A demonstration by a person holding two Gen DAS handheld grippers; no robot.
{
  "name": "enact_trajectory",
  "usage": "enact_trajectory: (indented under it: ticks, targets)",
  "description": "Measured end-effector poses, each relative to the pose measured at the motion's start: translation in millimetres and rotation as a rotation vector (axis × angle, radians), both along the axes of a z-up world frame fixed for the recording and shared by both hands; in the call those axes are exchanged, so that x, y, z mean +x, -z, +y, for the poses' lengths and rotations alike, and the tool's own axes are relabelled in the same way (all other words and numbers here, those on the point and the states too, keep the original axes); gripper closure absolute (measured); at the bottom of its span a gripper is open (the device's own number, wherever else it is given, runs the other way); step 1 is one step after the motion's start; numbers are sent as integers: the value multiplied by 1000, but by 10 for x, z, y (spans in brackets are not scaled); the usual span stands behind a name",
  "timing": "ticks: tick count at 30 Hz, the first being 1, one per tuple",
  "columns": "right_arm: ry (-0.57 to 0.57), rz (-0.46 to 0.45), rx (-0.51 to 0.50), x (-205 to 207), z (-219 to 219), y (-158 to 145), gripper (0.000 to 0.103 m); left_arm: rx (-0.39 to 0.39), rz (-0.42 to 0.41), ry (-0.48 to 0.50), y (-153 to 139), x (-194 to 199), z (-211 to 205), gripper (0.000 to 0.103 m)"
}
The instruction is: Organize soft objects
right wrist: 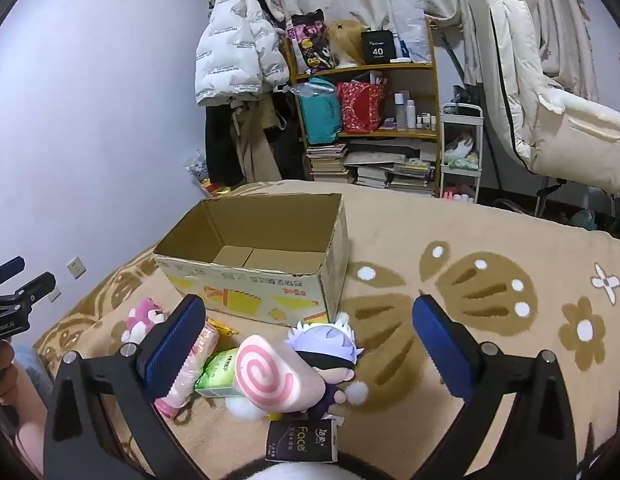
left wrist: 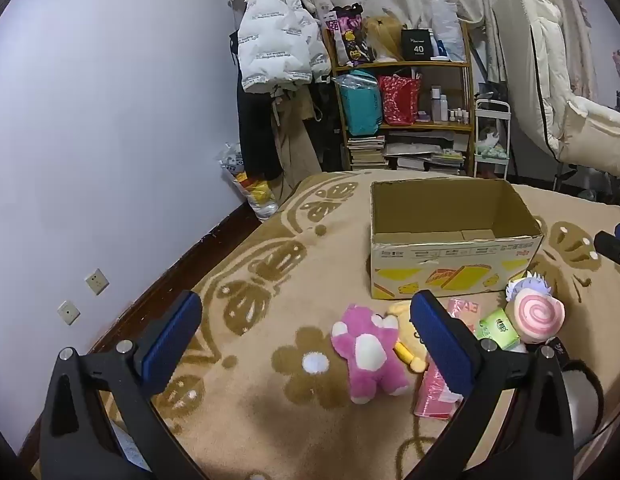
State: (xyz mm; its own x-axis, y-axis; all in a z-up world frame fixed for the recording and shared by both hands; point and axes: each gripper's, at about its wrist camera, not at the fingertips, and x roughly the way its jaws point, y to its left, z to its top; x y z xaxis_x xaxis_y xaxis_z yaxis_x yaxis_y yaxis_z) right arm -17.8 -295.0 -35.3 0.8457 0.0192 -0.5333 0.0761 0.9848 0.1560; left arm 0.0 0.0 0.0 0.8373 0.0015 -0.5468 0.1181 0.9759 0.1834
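Note:
An open, empty cardboard box (left wrist: 453,240) (right wrist: 262,256) stands on the bed. In front of it lie a pink plush bear (left wrist: 367,354) (right wrist: 144,318), a yellow plush (left wrist: 405,344), a pink tissue pack (left wrist: 435,394) (right wrist: 190,368), a green tissue pack (left wrist: 497,326) (right wrist: 220,372), a pink swirl plush (left wrist: 539,314) (right wrist: 270,376) and a white-haired doll (left wrist: 529,282) (right wrist: 325,340). My left gripper (left wrist: 306,344) is open, just left of and above the bear. My right gripper (right wrist: 310,352) is open, hovering over the swirl plush and doll.
The bed is covered by a tan blanket (right wrist: 489,280) with brown flower patterns. A black "Face" tissue pack (right wrist: 302,440) lies near me. A wall with sockets (left wrist: 96,280) runs along the left. A cluttered shelf (left wrist: 405,100) and hanging coats stand beyond the bed.

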Motion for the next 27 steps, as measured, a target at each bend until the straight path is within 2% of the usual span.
enact_trajectory:
  ticks: [12, 27]
  targets:
    - [-2, -3, 18, 1, -137, -49, 0, 19, -1, -9, -4, 2, 6, 0]
    - [45, -17, 1, -37, -50, -28, 0, 13, -24, -6, -47, -48, -7, 0]
